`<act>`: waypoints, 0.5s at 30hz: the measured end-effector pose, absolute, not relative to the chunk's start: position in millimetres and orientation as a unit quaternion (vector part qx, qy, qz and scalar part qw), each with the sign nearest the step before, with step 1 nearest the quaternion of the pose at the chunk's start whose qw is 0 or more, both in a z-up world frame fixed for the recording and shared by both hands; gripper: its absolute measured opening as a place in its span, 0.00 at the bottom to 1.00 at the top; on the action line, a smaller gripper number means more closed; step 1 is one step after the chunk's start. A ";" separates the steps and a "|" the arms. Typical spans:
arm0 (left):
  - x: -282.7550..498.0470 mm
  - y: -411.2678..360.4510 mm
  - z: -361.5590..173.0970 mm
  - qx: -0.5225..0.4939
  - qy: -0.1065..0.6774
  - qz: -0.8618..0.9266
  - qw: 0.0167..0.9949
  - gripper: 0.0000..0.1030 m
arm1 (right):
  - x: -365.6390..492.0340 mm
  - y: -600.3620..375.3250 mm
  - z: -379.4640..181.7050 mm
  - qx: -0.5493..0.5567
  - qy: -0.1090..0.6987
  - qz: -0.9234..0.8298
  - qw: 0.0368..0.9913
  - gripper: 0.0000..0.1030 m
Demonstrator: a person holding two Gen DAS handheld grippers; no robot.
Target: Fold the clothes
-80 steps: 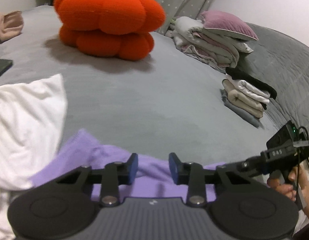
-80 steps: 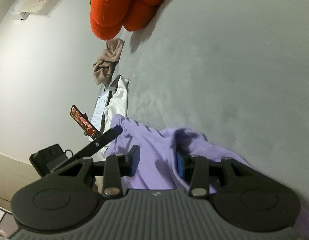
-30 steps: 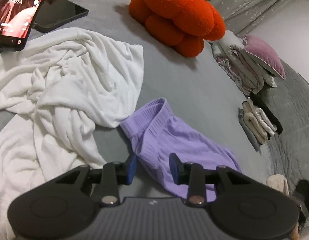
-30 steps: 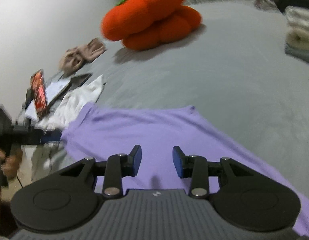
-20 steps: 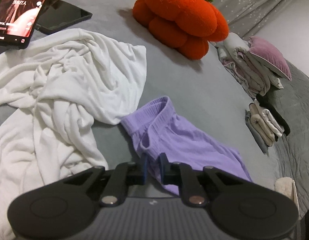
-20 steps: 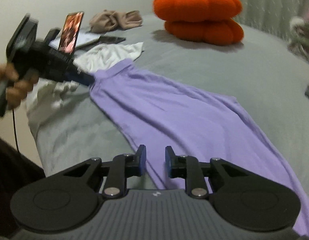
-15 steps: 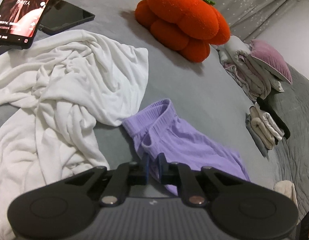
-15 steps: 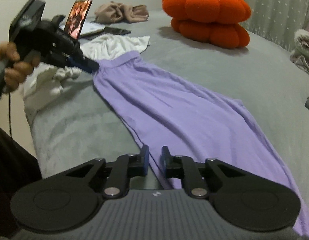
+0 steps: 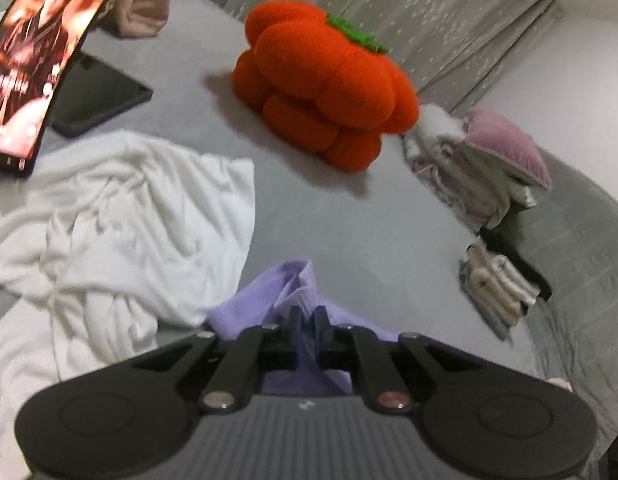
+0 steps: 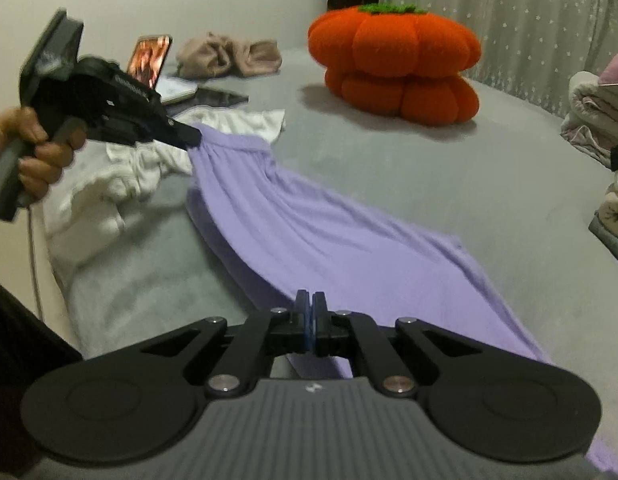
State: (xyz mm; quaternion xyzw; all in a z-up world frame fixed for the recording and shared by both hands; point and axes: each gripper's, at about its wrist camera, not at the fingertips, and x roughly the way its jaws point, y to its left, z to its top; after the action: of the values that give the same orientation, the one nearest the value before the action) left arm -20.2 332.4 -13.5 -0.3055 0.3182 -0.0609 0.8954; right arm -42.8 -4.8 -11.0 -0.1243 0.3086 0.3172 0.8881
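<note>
A long purple garment (image 10: 309, 232) lies stretched across the grey bed (image 10: 449, 168). My left gripper (image 9: 307, 312) is shut on its ribbed waistband (image 9: 269, 292), which bunches up around the pads. The right wrist view shows that same left gripper (image 10: 185, 134), held in a hand (image 10: 37, 148), lifting the waistband corner at the left. My right gripper (image 10: 310, 298) has its jaws closing tight, with the garment's near edge pinched between the pads.
A crumpled white garment (image 9: 129, 216) lies left of the purple one. An orange pumpkin cushion (image 9: 325, 92) sits behind. A lit phone (image 9: 37, 52), a dark tablet (image 9: 97, 96) and a beige cloth (image 10: 229, 56) are far left. Folded stacks (image 9: 497, 280) and bedding (image 9: 477, 168) stand right.
Both grippers went from open to shut on the purple garment. The right gripper's view rolled upright, and the garment is now pulled out long between the two grippers with the waistband raised.
</note>
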 end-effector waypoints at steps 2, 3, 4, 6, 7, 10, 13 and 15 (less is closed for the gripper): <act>-18.6 338.0 -15.1 -0.306 0.323 -0.050 0.894 0.05 | -45.1 -3.5 -7.7 -0.119 0.308 0.325 0.886 0.00; -16.9 340.2 -18.4 -0.305 0.331 -0.043 0.892 0.05 | -45.8 -1.0 -9.2 -0.121 0.311 0.329 0.883 0.00; -15.2 342.5 -21.7 -0.304 0.340 -0.035 0.889 0.05 | -46.5 1.4 -10.7 -0.123 0.313 0.333 0.881 0.00; -11.1 341.0 -31.4 -0.294 0.362 -0.018 0.885 0.05 | -45.1 6.1 -20.1 -0.123 0.327 0.338 0.874 0.00; -9.0 339.6 -36.5 -0.288 0.373 -0.008 0.882 0.05 | -43.6 8.4 -26.7 -0.122 0.336 0.339 0.870 0.00; -4.0 332.9 -46.9 -0.261 0.398 0.016 0.879 0.06 | -39.6 14.5 -46.9 -0.121 0.359 0.337 0.862 0.00; -3.6 328.2 -45.1 -0.248 0.399 0.024 0.882 0.09 | -39.3 17.2 -54.2 -0.122 0.366 0.337 0.859 0.02; -5.7 326.6 -39.5 -0.244 0.386 0.032 0.889 0.29 | -39.1 14.6 -49.0 -0.114 0.368 0.341 0.857 0.09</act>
State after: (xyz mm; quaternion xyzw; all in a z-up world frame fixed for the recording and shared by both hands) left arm -5.7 326.6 -39.5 -0.2440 0.3858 0.0316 0.8892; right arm -39.1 14.6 -49.0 -0.1139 0.3683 0.3412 0.8573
